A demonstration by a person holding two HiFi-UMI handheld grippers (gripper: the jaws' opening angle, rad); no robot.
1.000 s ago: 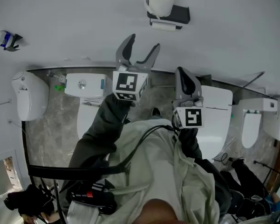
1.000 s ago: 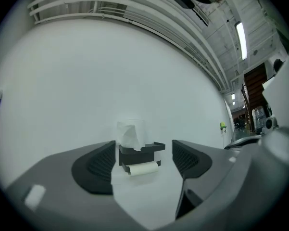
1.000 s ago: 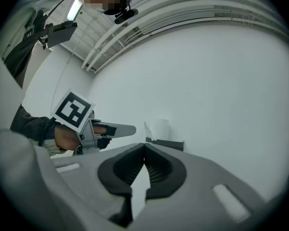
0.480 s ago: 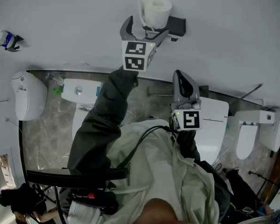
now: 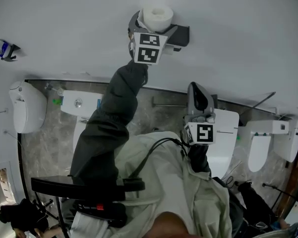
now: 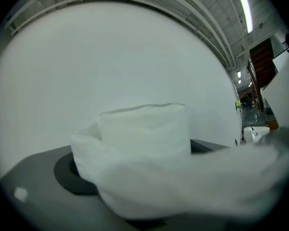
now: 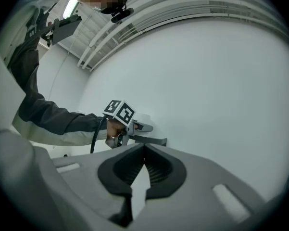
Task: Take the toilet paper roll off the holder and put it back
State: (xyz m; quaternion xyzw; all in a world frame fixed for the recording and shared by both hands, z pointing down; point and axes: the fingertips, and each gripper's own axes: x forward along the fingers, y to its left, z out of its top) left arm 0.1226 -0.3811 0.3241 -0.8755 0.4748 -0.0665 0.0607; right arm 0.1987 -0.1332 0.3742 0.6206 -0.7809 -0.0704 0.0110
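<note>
The white toilet paper roll (image 5: 157,17) sits on the dark holder (image 5: 181,35) fixed to the white wall. My left gripper (image 5: 155,27) reaches up to it, and its jaws are opening, one on each side of the roll. In the left gripper view the roll (image 6: 143,141) fills the middle, with a dark pad (image 6: 67,174) at its left side and a loose blurred sheet across the lower right. I see no pad pressing on it. My right gripper (image 5: 198,94) hangs lower, away from the wall, shut with nothing in it; its tips (image 7: 144,146) meet.
White toilets (image 5: 80,104) and a urinal (image 5: 262,143) line the marble floor below the wall. A white wall unit (image 5: 27,106) hangs at the left, with a small blue and white item (image 5: 4,48) above it. My sleeve (image 5: 109,128) and jacket fill the foreground.
My left gripper rose from mid-air up to the wall holder, and its jaws spread wide around the roll. The right gripper stayed about where it was.
</note>
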